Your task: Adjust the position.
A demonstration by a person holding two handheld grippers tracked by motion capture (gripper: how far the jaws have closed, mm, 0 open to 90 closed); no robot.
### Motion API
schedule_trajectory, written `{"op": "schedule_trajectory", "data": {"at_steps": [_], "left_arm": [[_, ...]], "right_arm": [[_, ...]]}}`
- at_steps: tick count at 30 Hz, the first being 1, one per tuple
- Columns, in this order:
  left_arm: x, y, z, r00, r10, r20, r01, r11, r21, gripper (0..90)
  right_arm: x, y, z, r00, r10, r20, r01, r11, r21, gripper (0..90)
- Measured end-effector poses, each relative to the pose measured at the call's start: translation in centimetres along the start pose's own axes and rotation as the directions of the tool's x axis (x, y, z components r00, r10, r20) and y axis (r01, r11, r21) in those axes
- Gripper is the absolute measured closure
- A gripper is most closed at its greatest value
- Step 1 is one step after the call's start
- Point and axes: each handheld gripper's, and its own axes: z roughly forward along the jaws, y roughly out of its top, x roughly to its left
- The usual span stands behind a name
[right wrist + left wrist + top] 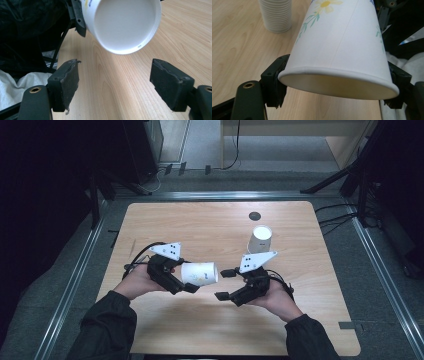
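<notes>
At the centre of the high view, your left gripper [190,282] clamps a paper cup [200,273] sideways, presenting it, I judge, to your wide-open right gripper [226,284], with the cup stack [259,239] upper right.

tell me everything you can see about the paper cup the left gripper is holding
The paper cup is white, thin paper by its look, with a rolled rim, a side seam and a printed daisy with green stems. It is held off the wooden table, lying on its side, base toward the right gripper. The left gripper clamps it near the rim, one jaw on each side, squeezing the mouth slightly oval. Its inside looks empty. Nothing else touches it.
</notes>
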Motion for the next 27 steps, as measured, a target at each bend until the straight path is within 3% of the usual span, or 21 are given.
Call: {"op": "schedule_trajectory", "data": {"at_steps": [4,8,13,16,19,22,27], "left_arm": [[-0.1,0.5,-0.2,0.9999,0.009,-0.014,-0.008,0.9992,0.040,22.4],[-0.3,1.1,0.0,0.9994,0.034,0.000,-0.033,0.9955,0.089,22.4],[-0.2,1.5,0.6,0.9986,0.052,0.007,-0.053,0.9853,0.162,22.4],[-0.1,1.8,0.9,0.9981,0.062,0.005,-0.062,0.9813,0.182,22.4],[-0.2,2.4,1.2,0.9958,0.090,-0.015,-0.084,0.9690,0.232,22.4],[-0.5,2.8,1.4,0.9936,0.112,-0.018,-0.103,0.9613,0.255,22.4],[-1.0,4.0,2.3,0.9869,0.161,-0.006,-0.150,0.9319,0.330,22.4]], "right_arm": [[0.0,-0.1,0.1,0.9999,-0.001,0.012,0.001,1.000,0.017,24.1],[0.0,-0.2,0.2,0.9998,-0.012,0.016,0.012,0.999,0.029,24.2],[-0.1,-0.3,0.4,0.9996,-0.022,0.018,0.021,0.999,0.044,24.9],[-0.2,-0.3,0.5,0.9995,-0.024,0.021,0.023,0.998,0.053,24.9],[-0.2,-0.3,0.5,0.9994,-0.025,0.026,0.023,0.998,0.057,24.9],[-0.2,-0.3,0.4,0.9993,-0.024,0.029,0.022,0.998,0.058,25.0],[-0.4,-0.4,0.2,0.9991,-0.025,0.034,0.023,0.998,0.056,26.1]]}}
